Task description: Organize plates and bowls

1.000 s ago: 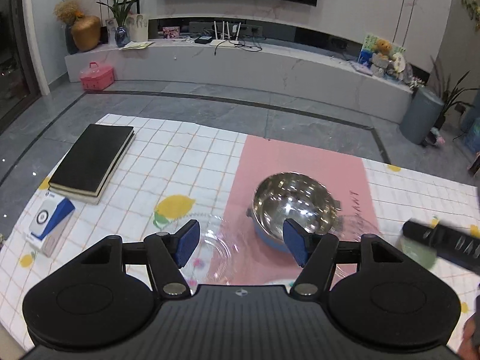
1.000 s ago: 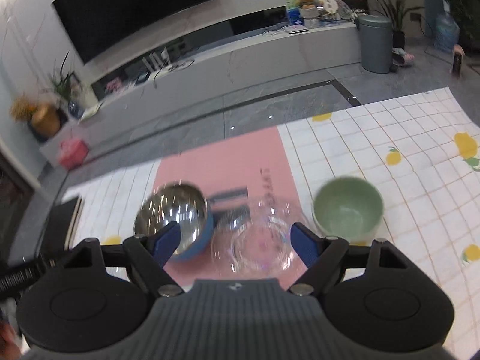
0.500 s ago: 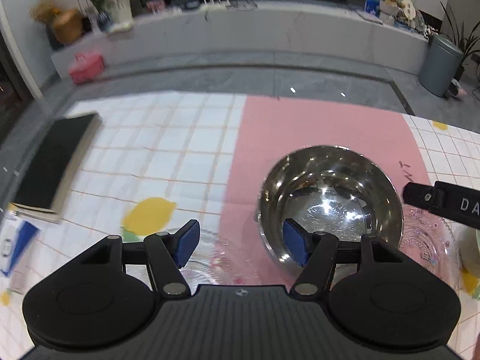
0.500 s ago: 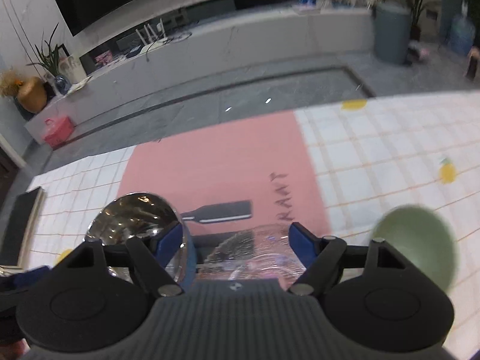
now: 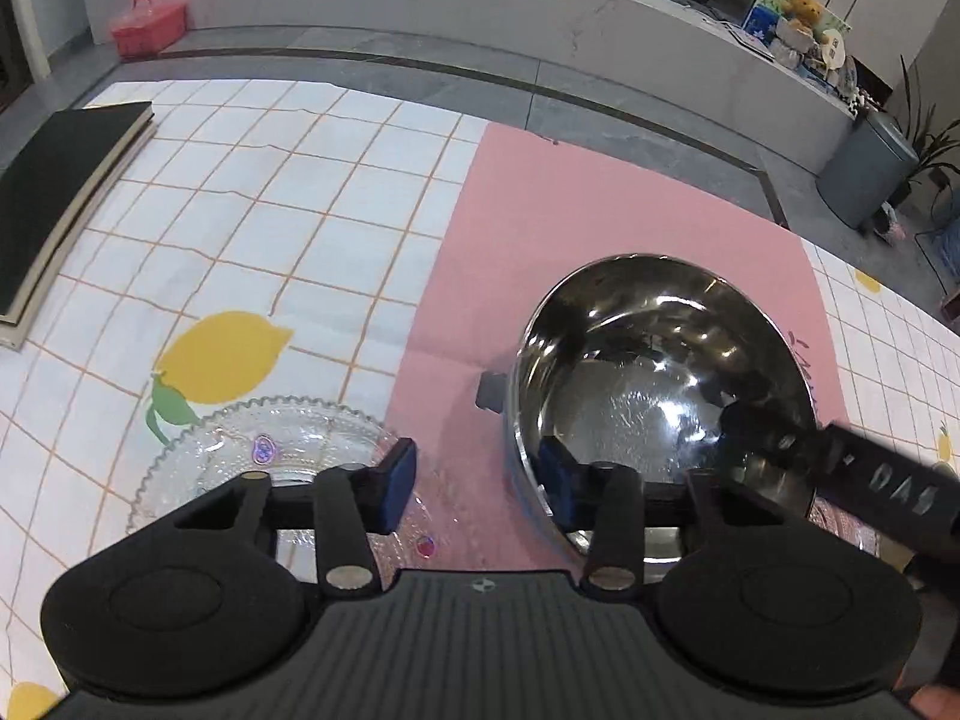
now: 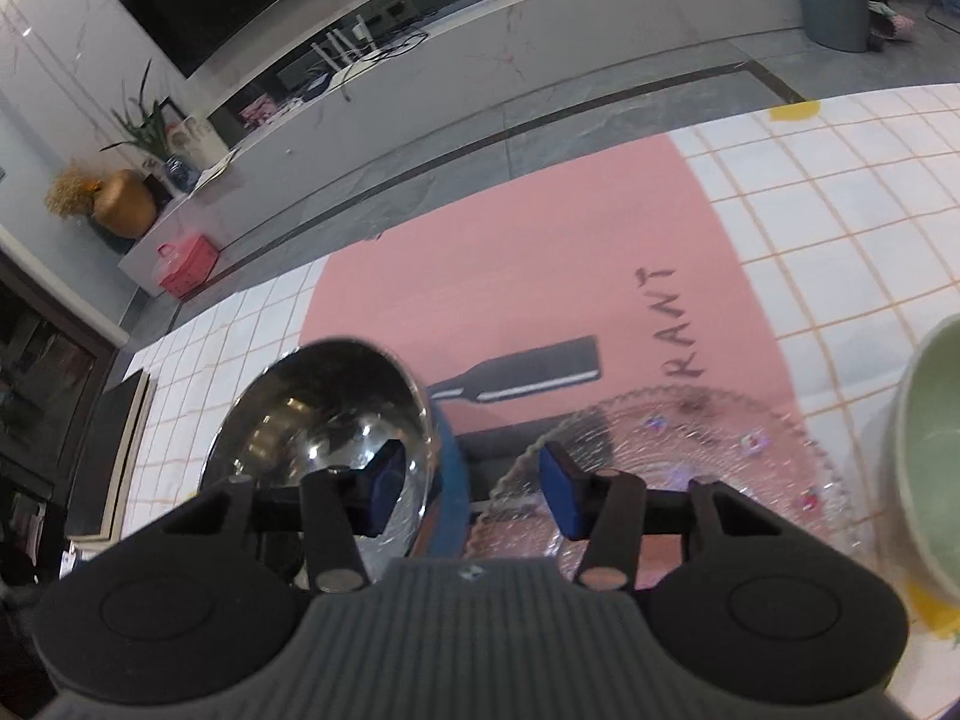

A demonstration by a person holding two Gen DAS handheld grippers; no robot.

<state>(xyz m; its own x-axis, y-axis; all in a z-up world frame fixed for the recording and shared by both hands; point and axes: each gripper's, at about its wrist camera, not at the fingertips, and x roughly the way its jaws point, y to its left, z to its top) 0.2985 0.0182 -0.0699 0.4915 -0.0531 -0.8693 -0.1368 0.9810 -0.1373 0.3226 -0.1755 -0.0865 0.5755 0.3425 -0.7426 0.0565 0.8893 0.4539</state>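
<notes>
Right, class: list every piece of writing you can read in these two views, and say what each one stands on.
"RANT": black letters on the pink mat, beside the printed bottle; any letters before them are hidden by the glass plate.
"DAS": pale letters on the black bar crossing the steel bowl.
Packaging on the far ledge: too small to read.

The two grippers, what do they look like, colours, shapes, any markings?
Both match. The left gripper and the right gripper each have a dark ribbed body, two round black discs at its sides, black link arms with silver pivot pins, and blue rectangular finger pads. The right gripper's outside, seen from the left camera, carries pale lettering, partly legible. No cables or sleeves show.
</notes>
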